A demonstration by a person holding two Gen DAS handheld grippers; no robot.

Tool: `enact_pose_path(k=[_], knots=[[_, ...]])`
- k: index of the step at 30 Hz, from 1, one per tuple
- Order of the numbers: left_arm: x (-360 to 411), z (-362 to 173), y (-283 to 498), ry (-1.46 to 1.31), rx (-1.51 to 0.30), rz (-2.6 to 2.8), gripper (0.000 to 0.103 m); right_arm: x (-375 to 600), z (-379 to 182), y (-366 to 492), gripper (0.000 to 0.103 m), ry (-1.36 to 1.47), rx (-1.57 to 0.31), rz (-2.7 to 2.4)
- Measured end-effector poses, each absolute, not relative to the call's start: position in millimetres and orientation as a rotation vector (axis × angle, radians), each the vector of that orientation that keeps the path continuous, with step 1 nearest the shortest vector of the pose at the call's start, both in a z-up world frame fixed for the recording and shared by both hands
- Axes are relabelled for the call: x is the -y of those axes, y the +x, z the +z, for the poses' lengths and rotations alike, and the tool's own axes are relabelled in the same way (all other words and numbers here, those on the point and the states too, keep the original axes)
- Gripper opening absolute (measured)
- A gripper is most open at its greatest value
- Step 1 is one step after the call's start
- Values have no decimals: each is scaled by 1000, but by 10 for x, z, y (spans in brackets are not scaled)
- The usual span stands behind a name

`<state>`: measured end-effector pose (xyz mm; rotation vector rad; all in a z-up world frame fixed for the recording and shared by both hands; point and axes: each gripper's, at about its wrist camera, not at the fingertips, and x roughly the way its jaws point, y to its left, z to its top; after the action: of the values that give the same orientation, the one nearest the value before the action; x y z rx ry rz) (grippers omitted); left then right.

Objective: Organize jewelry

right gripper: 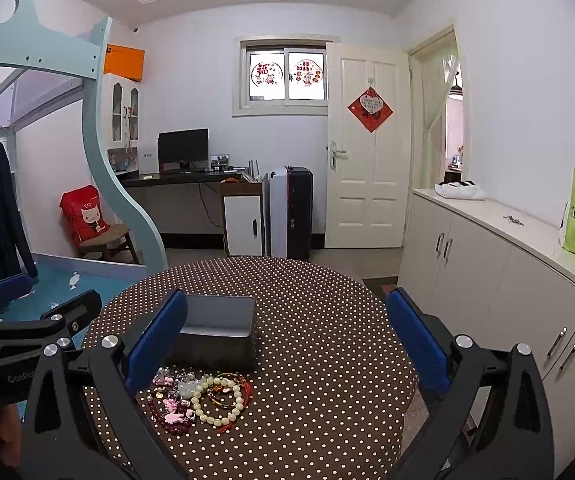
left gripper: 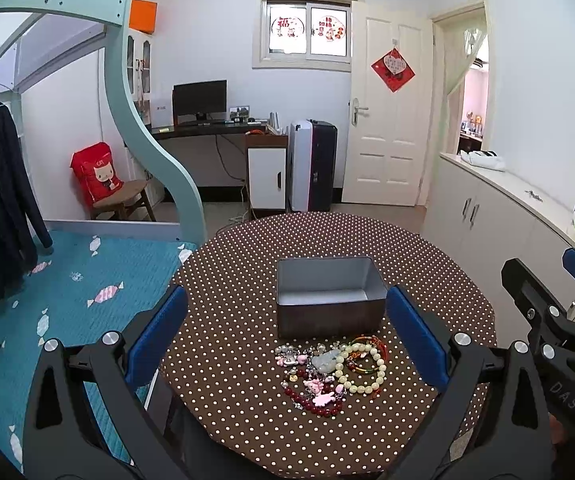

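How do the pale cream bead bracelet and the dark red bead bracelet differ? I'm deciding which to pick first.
The pale cream bead bracelet lies at the pile's right, its loop mostly exposed; the dark red bead bracelet lies at the near left, partly covered by pink charms. The cream beads look larger than the red ones. Both rest on the polka-dot tablecloth before the grey metal box.

Jewelry heap (left gripper: 329,374) on table (left gripper: 247,280), just before tin (left gripper: 327,300).

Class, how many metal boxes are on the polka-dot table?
1. The open metal box sits mid-table, just behind the jewelry pile. Nothing else on the visible polka-dot table looks like a box.
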<state>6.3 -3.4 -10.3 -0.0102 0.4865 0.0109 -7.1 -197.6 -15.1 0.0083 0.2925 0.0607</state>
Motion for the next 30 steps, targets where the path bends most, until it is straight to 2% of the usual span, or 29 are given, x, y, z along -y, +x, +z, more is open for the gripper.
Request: enact_pose_path(k=[8, 30], knots=[[-78, -289, 244, -26, -564, -9, 98, 1886, -279, 95, 96, 3, -374, 74], [-460, -1403, 884, -69, -937, -13, 98, 1593, -1200, 792, 96, -2, -811, 137]])
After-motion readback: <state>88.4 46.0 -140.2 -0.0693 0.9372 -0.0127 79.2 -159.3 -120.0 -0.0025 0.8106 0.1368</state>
